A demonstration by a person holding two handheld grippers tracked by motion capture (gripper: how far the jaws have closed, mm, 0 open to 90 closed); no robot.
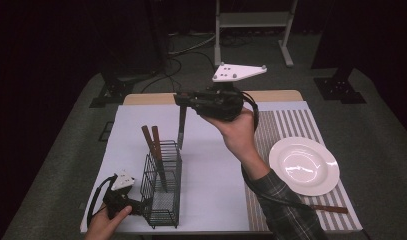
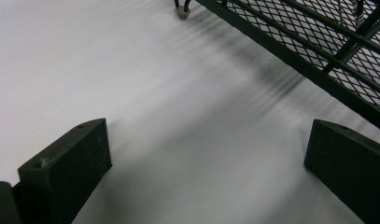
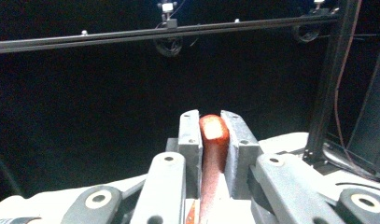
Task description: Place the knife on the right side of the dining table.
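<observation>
Looks about two-thirds done: two wooden-handled utensils (image 1: 155,145) are already stood in the wire caddy (image 1: 163,192), a third (image 1: 181,125) is pinched above it by the right hand-held gripper (image 1: 183,100), one utensil (image 1: 329,208) is left near the plate (image 1: 304,165), and the left hand-held gripper (image 1: 141,204) is spread beside the caddy.

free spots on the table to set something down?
Bare white sheet between the wire caddy and the striped mat, and at the far left behind the caddy. Crowded: the caddy with the left tool beside it, the plate, and the utensil by the mat's near edge.
</observation>
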